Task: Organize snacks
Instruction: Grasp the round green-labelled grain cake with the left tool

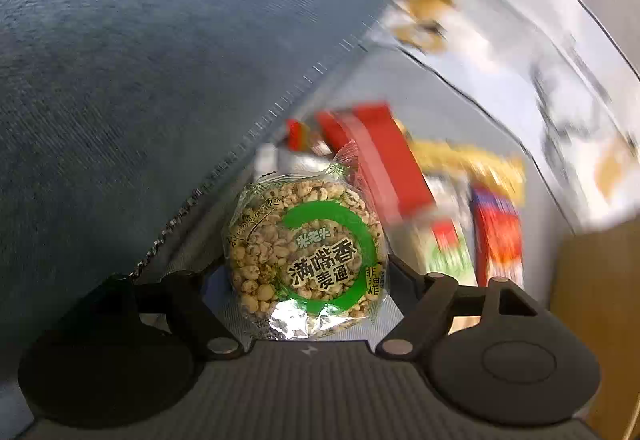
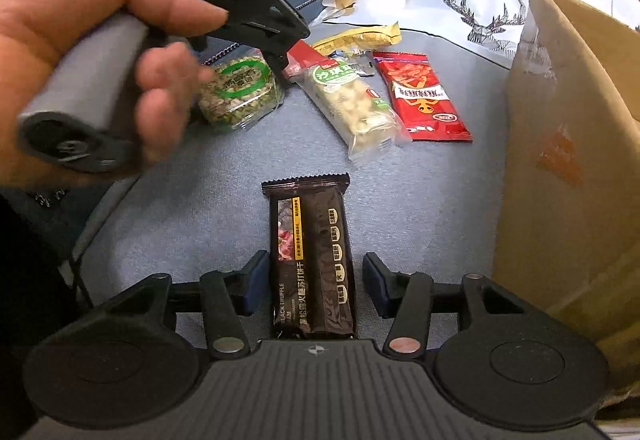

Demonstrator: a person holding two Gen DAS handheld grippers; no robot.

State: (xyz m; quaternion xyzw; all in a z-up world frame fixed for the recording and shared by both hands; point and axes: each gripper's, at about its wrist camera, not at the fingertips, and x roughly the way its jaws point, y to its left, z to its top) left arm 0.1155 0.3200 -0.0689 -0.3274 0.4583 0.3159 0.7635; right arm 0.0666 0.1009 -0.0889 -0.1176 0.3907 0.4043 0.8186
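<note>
A grey-blue cushioned surface (image 2: 192,208) carries the snacks, walled on the right by a cardboard box (image 2: 568,168), probably their destination. Open fabric lies between the packets, leaving room to move. The left tool (image 1: 308,272) straddles the round puffed-grain cake (image 1: 306,244), jaws wide, not visibly pressing. The right tool (image 2: 312,280) stands open around the dark biscuit bar (image 2: 310,260), pads clear.

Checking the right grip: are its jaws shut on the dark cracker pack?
Open: right gripper straddles the dark cracker pack, gaps showing both sides.
</note>
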